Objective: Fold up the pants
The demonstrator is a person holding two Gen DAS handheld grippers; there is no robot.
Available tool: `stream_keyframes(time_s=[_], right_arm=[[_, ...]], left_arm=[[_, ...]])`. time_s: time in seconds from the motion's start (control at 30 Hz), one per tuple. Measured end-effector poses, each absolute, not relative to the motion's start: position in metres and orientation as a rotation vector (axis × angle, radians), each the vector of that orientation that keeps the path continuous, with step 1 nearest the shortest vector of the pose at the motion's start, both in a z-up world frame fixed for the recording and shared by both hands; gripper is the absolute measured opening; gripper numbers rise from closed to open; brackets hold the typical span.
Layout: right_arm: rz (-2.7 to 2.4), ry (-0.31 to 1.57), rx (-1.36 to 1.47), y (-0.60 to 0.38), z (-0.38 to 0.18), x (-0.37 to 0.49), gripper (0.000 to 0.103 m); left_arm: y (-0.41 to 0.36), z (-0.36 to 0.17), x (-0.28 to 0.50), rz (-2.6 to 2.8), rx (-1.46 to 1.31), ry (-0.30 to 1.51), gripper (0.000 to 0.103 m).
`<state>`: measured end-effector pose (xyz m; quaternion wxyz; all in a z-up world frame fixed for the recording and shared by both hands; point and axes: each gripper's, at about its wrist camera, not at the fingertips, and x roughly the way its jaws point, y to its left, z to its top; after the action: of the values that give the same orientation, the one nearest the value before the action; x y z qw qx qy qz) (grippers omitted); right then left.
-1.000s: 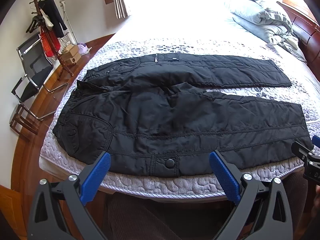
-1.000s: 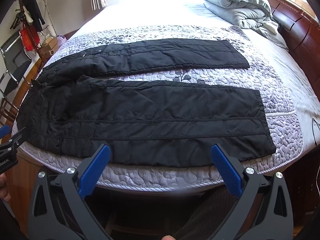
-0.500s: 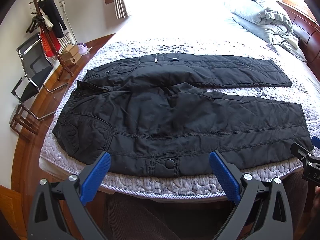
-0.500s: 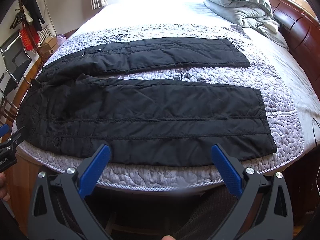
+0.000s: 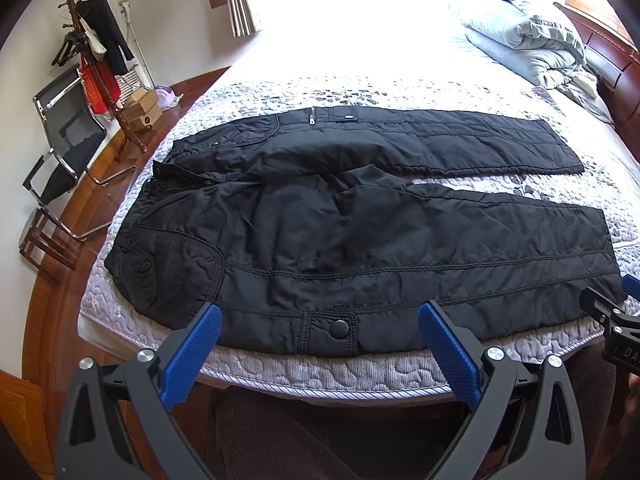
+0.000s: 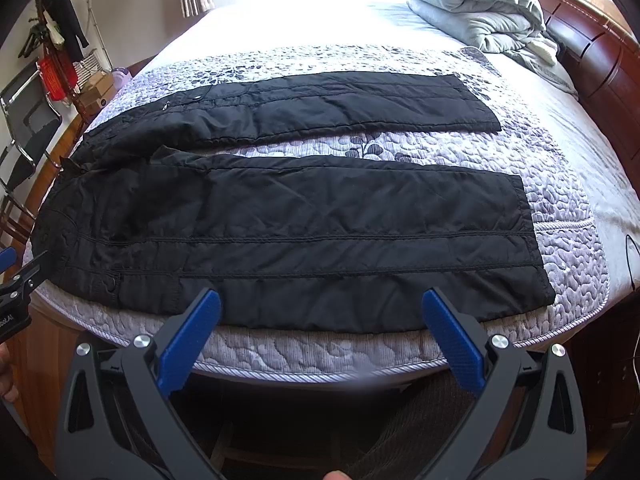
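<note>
Spreading across the quilted bed (image 5: 360,372), the black padded pants (image 5: 360,240) lie flat, waist left, legs apart. They look soft, bulky and a little slick, so gripping the near leg's outer seam edge seems best. The left hand-held gripper (image 5: 318,340) and right hand-held gripper (image 6: 320,328) hover wide, holding nothing.

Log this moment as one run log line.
pants: flat on bed, unfolded | left gripper: open | right gripper: open
</note>
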<state>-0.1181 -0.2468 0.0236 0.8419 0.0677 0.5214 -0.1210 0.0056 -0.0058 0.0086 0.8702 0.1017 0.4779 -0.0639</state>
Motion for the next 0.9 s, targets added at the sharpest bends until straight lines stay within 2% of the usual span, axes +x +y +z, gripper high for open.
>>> stream_keyframes(time_s=[0.9], right_arm=[[-0.258,1.117,0.15,-0.2487,0.0166,-0.1149,0.101]], left_arm=[[-0.0087,0.0076,0.0083,-0.14,0.221,0.989,0.1]])
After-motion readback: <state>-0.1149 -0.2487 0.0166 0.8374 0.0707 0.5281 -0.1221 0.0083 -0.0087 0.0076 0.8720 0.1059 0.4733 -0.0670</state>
